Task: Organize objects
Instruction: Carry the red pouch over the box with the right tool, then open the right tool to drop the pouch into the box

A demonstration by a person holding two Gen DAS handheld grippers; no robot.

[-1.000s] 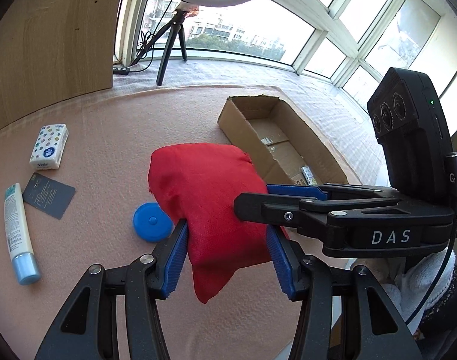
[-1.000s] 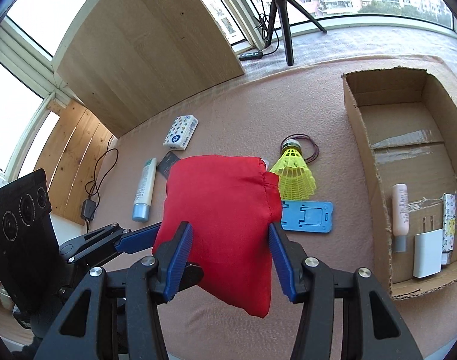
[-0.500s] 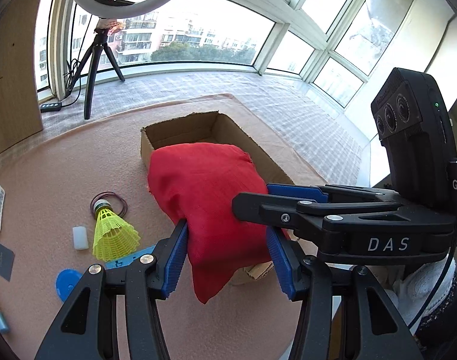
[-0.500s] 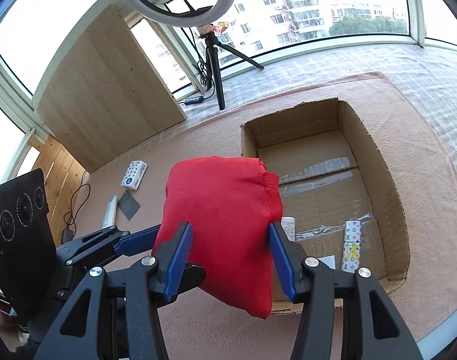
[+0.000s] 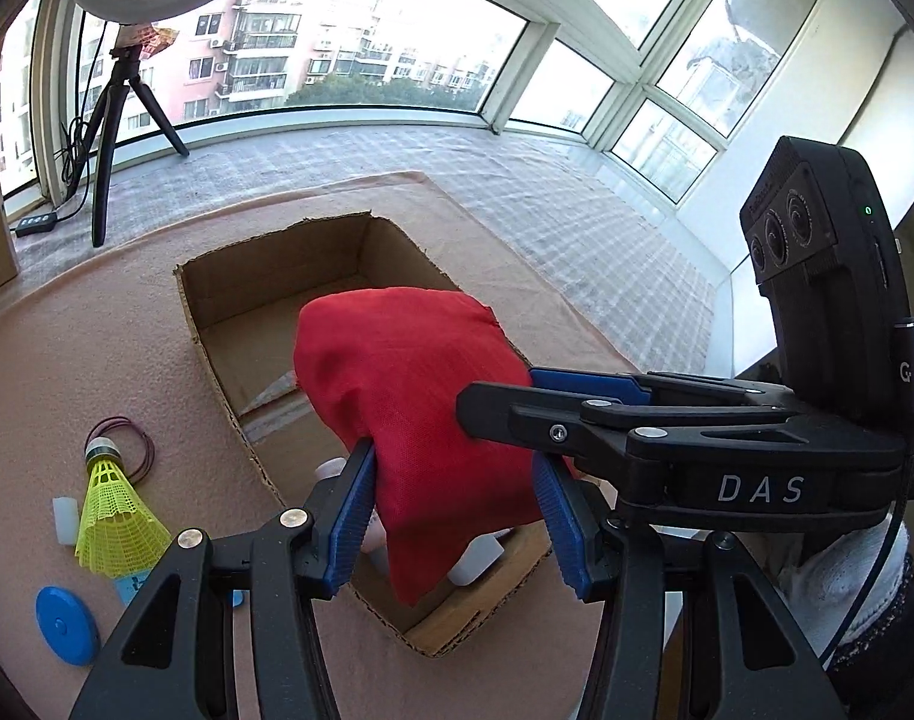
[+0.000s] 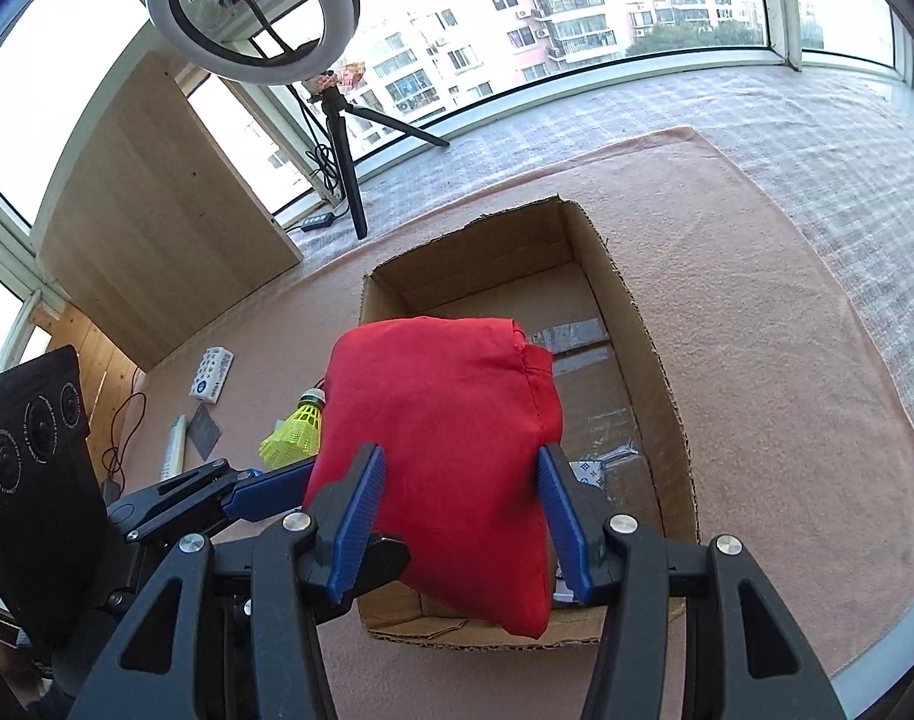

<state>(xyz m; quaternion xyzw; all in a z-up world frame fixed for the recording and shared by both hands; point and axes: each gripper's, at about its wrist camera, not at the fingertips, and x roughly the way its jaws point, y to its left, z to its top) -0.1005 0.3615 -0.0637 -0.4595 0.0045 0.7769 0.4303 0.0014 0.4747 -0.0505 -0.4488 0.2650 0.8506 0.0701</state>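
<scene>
Red bag [image 5: 420, 396] held in the air over the near half of the cardboard box [image 5: 264, 276], gripped from two sides. My left claw [image 5: 453, 516] is clamped on its near end; my right claw [image 6: 460, 516] is clamped on it too, its blue pads [image 6: 360, 510] pressed into the cloth.

Box sits open on the pink mat [image 6: 757, 360]. Far half shows bare floor with clear tape. Near end holds small items, mostly hidden under the bag: a white block [image 5: 478, 558], a patterned packet [image 6: 589, 471]; others I cannot identify.

Outside the box, on the mat: yellow shuttlecock [image 5: 111, 516], hair tie [image 5: 144, 444], blue disc [image 5: 66, 624], tissue pack [image 6: 212, 373], tube [image 6: 174, 447].
</scene>
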